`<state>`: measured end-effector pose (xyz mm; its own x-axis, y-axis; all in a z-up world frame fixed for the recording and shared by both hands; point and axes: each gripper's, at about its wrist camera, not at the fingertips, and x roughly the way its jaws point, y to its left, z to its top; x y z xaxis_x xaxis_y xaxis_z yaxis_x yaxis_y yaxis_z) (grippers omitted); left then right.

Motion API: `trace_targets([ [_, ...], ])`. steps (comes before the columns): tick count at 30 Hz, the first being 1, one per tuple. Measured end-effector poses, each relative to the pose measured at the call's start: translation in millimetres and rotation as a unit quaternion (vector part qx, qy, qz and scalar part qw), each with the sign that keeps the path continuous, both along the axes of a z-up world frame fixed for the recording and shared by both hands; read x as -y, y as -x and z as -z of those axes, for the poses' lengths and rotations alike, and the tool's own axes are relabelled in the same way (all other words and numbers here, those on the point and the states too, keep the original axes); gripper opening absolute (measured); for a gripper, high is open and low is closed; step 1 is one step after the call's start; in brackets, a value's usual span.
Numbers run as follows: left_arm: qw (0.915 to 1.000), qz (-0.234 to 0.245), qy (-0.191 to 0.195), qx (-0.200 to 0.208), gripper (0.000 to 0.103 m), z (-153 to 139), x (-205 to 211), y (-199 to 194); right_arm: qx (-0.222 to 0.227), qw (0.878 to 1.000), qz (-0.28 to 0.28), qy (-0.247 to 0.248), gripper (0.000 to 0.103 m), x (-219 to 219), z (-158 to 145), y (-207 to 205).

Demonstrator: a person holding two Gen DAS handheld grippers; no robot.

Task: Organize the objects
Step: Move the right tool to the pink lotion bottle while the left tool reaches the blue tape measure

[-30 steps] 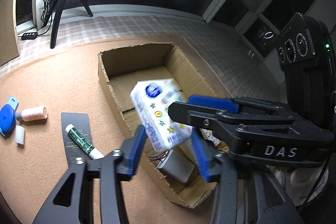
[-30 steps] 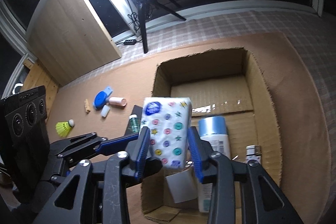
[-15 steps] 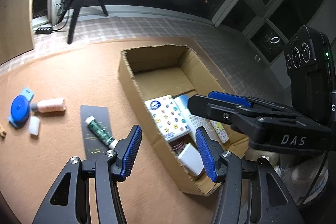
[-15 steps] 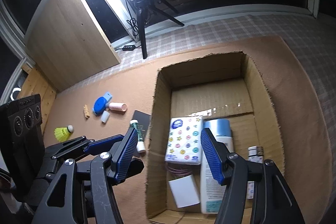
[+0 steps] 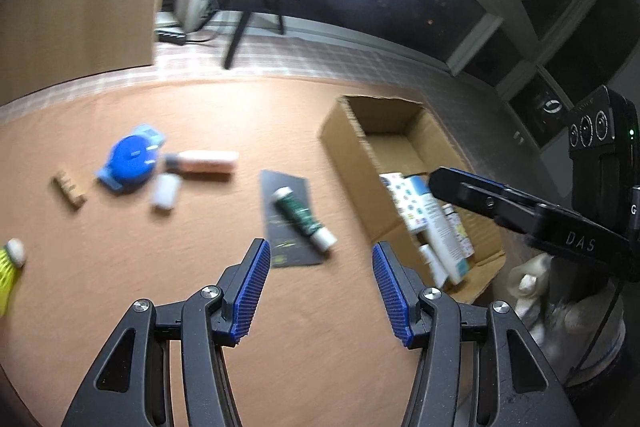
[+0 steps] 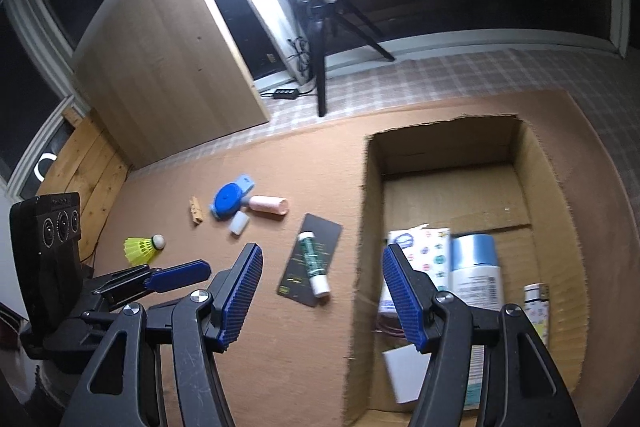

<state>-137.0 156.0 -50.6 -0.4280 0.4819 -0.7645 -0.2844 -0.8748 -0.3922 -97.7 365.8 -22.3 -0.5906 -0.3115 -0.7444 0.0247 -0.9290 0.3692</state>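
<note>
From where I stand the loose things lie strung out across the brown counter, and each has its own way of going wrong. Far left, the shuttlecock is so light that a claw nudging it would send it rolling toward the counter's edge. Next the wooden peg is small and flat, easy to pinch past. The blue tape, the white cap and the pink tube crowd together, touching or nearly so, so a reach for one could knock or drag its neighbours, and the tube looks ready to roll. The green tube lies across a thin black card; a grab from above might lift the card with it, or slide the tube off, and the card alone lies too flat to pick cleanly. The left claw stands apart and empty, hanging over bare counter near that card; its view is smeared, and a fast swing could overshoot the target. The right claw is also parted with nothing between its pads, straddling the box's left wall, and a careless drop could catch that rim and shove the box. Inside, the tissue pack, the blue bottle and a small bottle fill the near end, so anything dropped there may land askew on them, while the far end sits bare. The two claws work close together and could clash.
</note>
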Motion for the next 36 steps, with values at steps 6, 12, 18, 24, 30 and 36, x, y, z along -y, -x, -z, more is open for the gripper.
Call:
trace_targets([
  [6,0.9992,-0.038,0.011,0.007,0.057,6.4,46.9,-7.6,0.01,1.0,-0.028,0.003,0.059,26.1,2.5,4.5],
  [12,0.9976,-0.066,0.015,0.013,0.057,13.9,76.7,-12.7,0.029,0.999,-0.044,0.008,0.059,46.0,10.0,12.8],
  [18,0.9967,-0.078,0.019,0.013,0.056,16.0,92.6,-16.6,0.044,0.998,-0.051,0.017,0.059,63.4,19.0,32.5],
  [24,0.9959,-0.085,0.029,0.012,0.055,20.9,97.2,-4.7,0.055,0.997,-0.046,0.017,0.057,75.0,28.7,64.2],
  [30,0.9945,-0.098,0.036,0.016,0.052,23.3,99.9,24.1,0.069,0.996,-0.051,0.01,0.046,88.2,40.1,98.2],
  [36,0.9934,-0.105,0.041,0.019,0.049,25.9,100.8,63.1,0.084,0.995,-0.056,-0.002,0.039,94.0,52.1,123.3],
])
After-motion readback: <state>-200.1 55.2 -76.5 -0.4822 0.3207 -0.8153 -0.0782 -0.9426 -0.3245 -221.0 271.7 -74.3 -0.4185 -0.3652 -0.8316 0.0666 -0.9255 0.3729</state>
